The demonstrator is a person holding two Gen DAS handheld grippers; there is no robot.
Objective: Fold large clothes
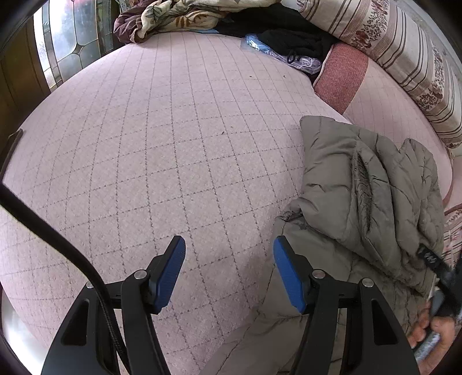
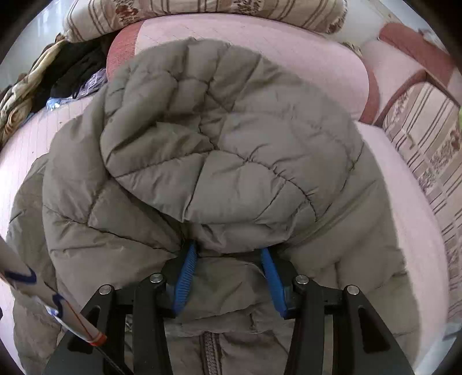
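A grey-olive quilted puffer jacket point(image 1: 361, 184) lies bunched on the pink checked bed point(image 1: 173, 129), to the right in the left wrist view. My left gripper point(image 1: 229, 245) is open and empty over bare bed, just left of the jacket's edge. In the right wrist view the jacket point(image 2: 225, 138) fills the frame, one part folded back over the rest. My right gripper point(image 2: 229, 253) is pushed into the jacket with its blue fingers point(image 2: 187, 271) apart, fabric bulging between them and the tips hidden under the fold. A zipper point(image 2: 212, 352) shows at the bottom.
A floral blanket point(image 1: 173, 14), dark clothes point(image 1: 283, 28) and a plastic bag point(image 1: 288, 54) lie at the far end of the bed. Striped floral bedding point(image 1: 404, 57) and a pink-red pillow point(image 1: 340, 75) lie to the right. A dark window frame point(image 1: 17, 75) stands at left.
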